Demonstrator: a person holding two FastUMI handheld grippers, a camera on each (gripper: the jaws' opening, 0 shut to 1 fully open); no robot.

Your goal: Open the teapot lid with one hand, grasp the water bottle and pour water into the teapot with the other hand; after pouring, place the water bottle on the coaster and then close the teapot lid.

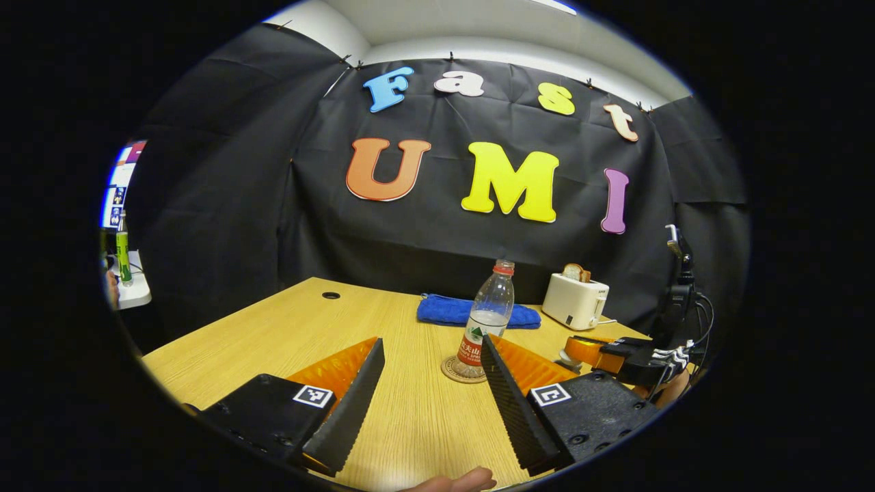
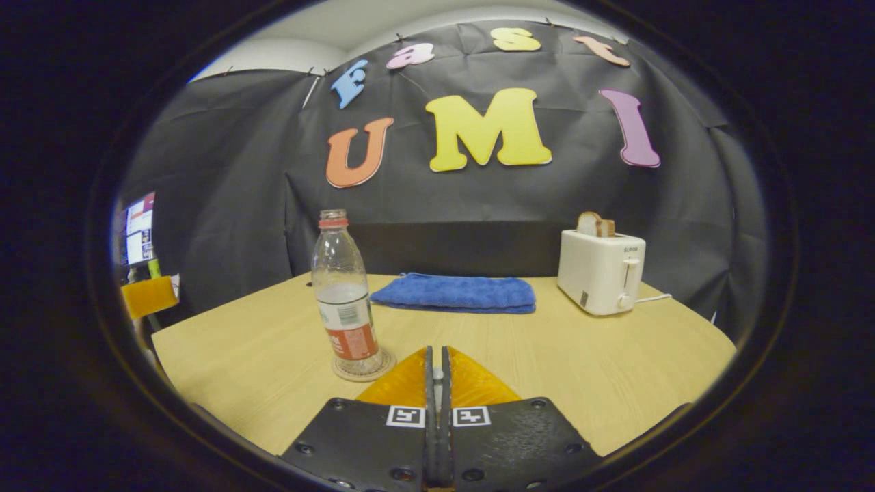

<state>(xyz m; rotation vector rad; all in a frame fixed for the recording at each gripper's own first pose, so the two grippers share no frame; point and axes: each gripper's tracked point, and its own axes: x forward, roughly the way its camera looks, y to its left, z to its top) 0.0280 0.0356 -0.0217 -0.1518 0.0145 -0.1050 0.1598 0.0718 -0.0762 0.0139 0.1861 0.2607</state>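
A clear water bottle [image 1: 489,318] [image 2: 344,301] with a red cap and some water in it stands upright on a round coaster [image 1: 459,373] [image 2: 369,369] on the wooden table. My left gripper [image 1: 431,342] is open, its fingers spread just short of the coaster with the bottle ahead between them, slightly right. In the left gripper view my right gripper [image 1: 573,347] hovers low over the table to the right of the bottle, with a small pale thing [image 1: 566,358] under its tips that I cannot identify. In its own view the right gripper [image 2: 435,354] is shut, right of the bottle.
A folded blue towel [image 1: 465,311] [image 2: 454,292] lies at the back of the table [image 1: 287,328] [image 2: 601,369]. A white toaster [image 1: 575,301] [image 2: 601,270] holding bread stands at the back right. A cable hole [image 1: 331,295] is at the far left. A hand [image 1: 454,482] shows at the bottom edge.
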